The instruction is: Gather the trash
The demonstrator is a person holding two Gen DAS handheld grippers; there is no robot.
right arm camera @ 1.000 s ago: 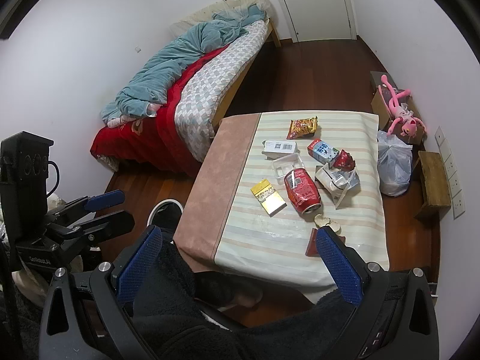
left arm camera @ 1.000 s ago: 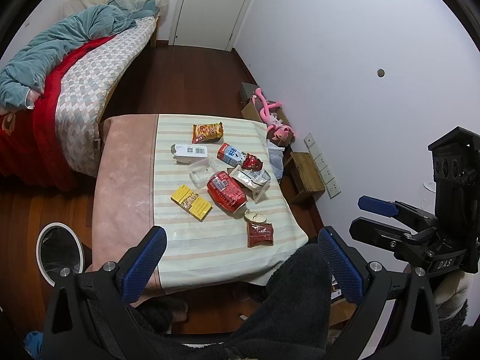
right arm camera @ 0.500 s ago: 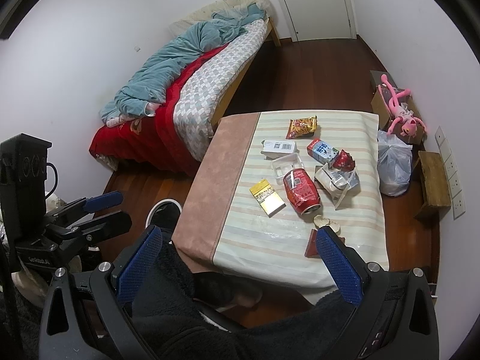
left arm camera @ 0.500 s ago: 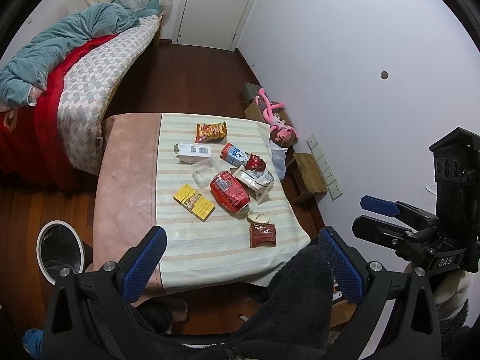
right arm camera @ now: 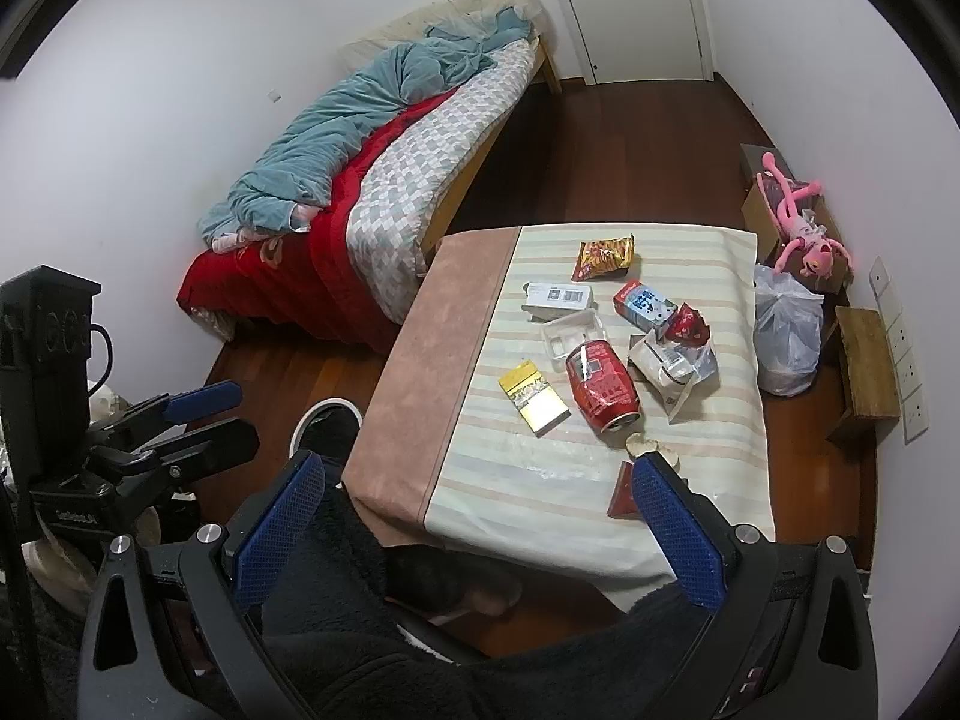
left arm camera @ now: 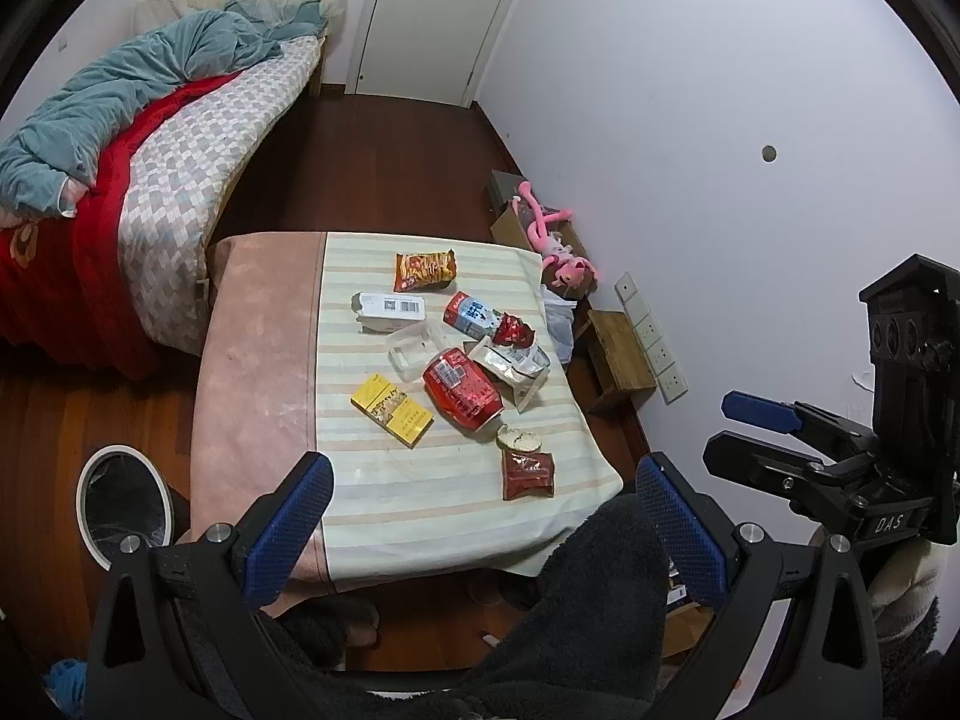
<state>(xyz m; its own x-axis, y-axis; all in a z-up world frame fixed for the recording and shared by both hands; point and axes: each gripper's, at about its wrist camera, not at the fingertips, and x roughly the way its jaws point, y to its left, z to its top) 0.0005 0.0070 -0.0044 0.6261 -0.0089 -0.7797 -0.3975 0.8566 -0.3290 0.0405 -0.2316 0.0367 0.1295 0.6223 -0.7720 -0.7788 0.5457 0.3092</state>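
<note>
— Striped cloth covering the table [left arm camera: 384, 498], carrying all the trash: red can [left arm camera: 461, 387] lying on its side at the middle, yellow box [left arm camera: 391, 410] just left of it, clear tray [left arm camera: 415, 349] touching the can's far end.

— Anything nearer?

— Dark red packet [left arm camera: 527, 473] lying near the near right edge, with a torn pale piece [left arm camera: 518, 437] at its far end. Farther off, lying flat: orange snack bag [left arm camera: 424, 269], white carton [left arm camera: 390, 311], milk carton [left arm camera: 473, 314], crumpled silver wrapper [left arm camera: 513, 367].

— Grippers?

— Left gripper [left arm camera: 483, 525] hovering short of the table, jaws spread wide, gripping nothing. Right gripper [right arm camera: 474, 531] likewise gaping, empty, hanging over the near edge. Bin [left arm camera: 123, 507] standing on the floor, left of the table.
</note>
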